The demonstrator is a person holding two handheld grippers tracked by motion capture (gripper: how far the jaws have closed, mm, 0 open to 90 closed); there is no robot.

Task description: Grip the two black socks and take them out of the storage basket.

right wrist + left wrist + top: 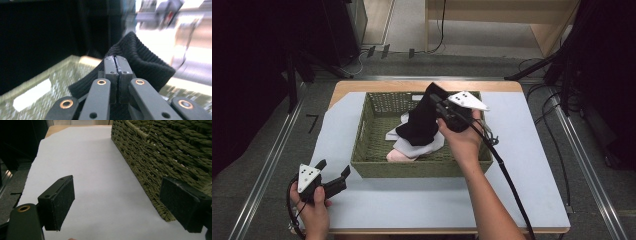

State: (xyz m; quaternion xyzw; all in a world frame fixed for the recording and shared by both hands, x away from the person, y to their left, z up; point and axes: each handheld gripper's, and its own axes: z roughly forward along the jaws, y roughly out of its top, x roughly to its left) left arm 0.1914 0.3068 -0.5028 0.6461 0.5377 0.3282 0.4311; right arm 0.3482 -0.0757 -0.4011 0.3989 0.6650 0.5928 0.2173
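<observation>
overhead, a person's two forearms come in from the six o'clock edge of a table (532, 165) covered in pale grey sheet. a green woven basket (367, 145) sits at the middle of the table, toward twelve o'clock. the right gripper (435, 101) is raised over the basket's right half, at about one o'clock from the basket's centre, with its jaws pressed together on a black knitted sock (419, 125). the sock hangs down from the jaws, its lower end reaching a heap of pale cloth (412, 147), white and pinkish, lying on the basket floor. in the right gripper view the two pads meet with the ribbed black sock (145, 62) pinched between them and bulging out on either side; the background there is blurred.

the left gripper (333, 172) rests near the table's seven o'clock corner, just outside the basket's near left corner, held in the left hand (312, 210). its jaws stand wide apart with nothing between them. in the left gripper view the basket wall (155, 157) rises at two o'clock, close beside the right-hand pad.
</observation>
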